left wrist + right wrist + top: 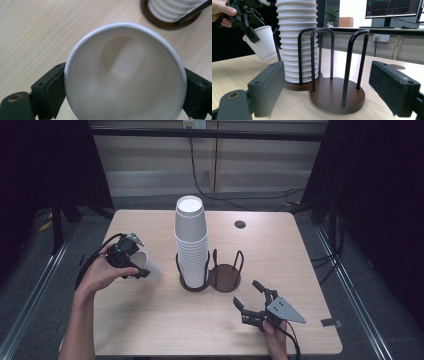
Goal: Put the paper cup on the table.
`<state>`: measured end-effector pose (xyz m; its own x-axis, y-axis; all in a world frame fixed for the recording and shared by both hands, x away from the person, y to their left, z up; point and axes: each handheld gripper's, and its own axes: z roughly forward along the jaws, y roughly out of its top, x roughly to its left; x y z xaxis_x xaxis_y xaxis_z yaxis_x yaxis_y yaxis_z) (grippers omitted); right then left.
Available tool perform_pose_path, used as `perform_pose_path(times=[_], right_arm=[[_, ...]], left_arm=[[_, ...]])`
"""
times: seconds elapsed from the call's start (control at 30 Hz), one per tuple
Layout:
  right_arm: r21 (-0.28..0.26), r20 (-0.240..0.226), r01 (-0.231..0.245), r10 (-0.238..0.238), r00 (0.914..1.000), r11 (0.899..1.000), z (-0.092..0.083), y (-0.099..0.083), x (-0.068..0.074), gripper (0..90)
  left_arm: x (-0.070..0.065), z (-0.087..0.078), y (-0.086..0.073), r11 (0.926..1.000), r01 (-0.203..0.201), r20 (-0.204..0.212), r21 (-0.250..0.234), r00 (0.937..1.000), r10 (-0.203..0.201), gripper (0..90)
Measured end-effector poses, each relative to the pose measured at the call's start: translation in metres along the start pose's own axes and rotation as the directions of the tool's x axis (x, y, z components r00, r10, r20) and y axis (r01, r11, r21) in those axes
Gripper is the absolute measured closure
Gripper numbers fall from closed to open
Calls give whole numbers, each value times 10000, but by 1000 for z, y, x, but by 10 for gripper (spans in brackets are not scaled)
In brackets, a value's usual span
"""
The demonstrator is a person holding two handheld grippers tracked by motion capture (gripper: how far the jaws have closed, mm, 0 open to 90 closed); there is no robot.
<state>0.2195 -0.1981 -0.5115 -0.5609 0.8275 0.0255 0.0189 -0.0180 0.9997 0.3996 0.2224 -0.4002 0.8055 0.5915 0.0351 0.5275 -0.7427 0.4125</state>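
Crushing threatens the paper cup (pixel 148 266) clenched in the left gripper (pixel 131 265) beside the cup holder (pixel 210 277); right gripper (pixel 251 301) jaws gape released.

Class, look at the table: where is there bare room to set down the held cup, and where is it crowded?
Bare wood lies in front of the dark wooden two-ring cup holder, between both tongs, and along the far right edge by the round grommet hole. It is crowded around the tall stack of white paper cups.
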Motion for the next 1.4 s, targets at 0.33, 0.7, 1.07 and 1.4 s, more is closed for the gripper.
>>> perform_pose_path(times=[0.33,0.7,1.07,1.4], right_arm=[[1,-22,-2,2,10000,10000,0,0,0,133],[-3,-39,6,-6,10000,10000,0,0,0,132],[-16,-72,15,-15,10000,10000,0,0,0,132],[-15,-75,17,-17,10000,10000,0,0,0,132]], left_arm=[[3,7,6,9955,-388,-121,863,9991,400,96],[5,16,10,9935,-516,-231,1014,9983,542,75],[4,32,9,9915,-576,-122,1166,9982,594,63],[7,42,1,9905,-566,-115,1255,9982,585,106]])
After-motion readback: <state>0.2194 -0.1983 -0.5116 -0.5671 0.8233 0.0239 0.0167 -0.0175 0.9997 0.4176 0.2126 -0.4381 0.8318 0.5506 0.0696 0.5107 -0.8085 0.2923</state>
